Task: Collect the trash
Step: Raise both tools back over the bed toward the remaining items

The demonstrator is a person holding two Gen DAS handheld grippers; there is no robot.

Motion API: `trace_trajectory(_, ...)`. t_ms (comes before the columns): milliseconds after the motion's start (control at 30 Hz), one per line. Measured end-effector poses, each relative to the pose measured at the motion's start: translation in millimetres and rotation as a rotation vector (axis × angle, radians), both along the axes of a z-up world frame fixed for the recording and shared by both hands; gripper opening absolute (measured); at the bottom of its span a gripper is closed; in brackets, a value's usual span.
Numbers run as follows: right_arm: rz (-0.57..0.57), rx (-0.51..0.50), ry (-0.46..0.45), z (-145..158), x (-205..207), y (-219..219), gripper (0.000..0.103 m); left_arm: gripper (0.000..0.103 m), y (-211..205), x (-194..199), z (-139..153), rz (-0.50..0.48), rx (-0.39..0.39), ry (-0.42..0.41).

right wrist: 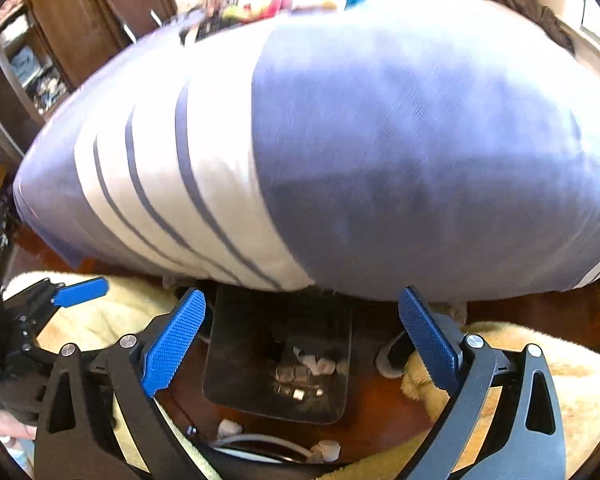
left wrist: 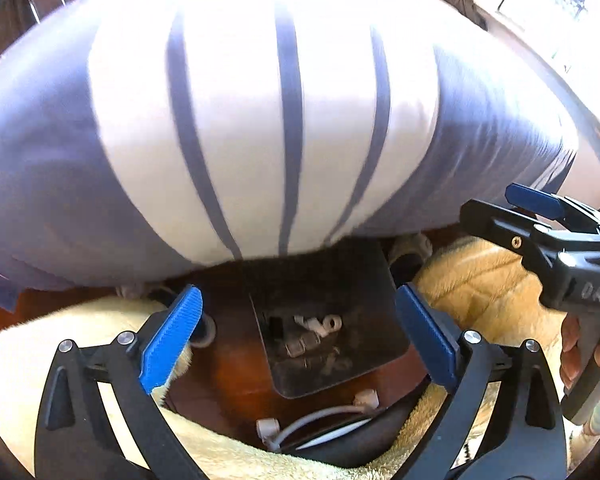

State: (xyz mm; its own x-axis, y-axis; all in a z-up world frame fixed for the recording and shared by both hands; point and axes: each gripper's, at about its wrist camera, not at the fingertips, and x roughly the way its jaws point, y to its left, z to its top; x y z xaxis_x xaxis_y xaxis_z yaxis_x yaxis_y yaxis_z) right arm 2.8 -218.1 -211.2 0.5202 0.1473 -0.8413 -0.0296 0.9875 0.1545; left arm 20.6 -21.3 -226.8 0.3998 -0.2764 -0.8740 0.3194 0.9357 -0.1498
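A dark see-through bin (left wrist: 364, 280) stands on the wooden floor below a large blue-and-white striped pillow (left wrist: 236, 128). Small white scraps of trash (left wrist: 320, 332) lie in its bottom. My left gripper (left wrist: 300, 340) is open and empty, its blue pads either side of the bin. My right gripper (right wrist: 300, 344) is open and empty too, over the same bin (right wrist: 276, 320) and its scraps (right wrist: 312, 372). The right gripper also shows at the right of the left wrist view (left wrist: 540, 216). The left gripper shows at the left of the right wrist view (right wrist: 60, 300).
Cream fluffy rugs (left wrist: 488, 276) (right wrist: 540, 364) lie left and right of the bin. White plugs and a white cable (left wrist: 316, 420) (right wrist: 260, 440) lie on the floor in front of it. The striped pillow (right wrist: 340, 140) fills the upper view. Wooden furniture (right wrist: 80, 20) stands behind.
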Motion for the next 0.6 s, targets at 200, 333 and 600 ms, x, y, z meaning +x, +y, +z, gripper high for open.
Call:
trace_trajectory(200, -0.047, -0.019, -0.101, 39, 10, -24, 0.098, 0.094, 12, 11, 43, 0.033, -0.003, -0.111)
trace_trajectory(333, -0.062, -0.041, -0.149, 58, 26, -34, 0.098, 0.094, 19, 26, 65, 0.058, 0.010, -0.169)
trace_trajectory(600, -0.050, -0.066, -0.180, 68, 80, -50, 0.098, 0.094, 19, 77, 93, 0.101, 0.025, -0.245)
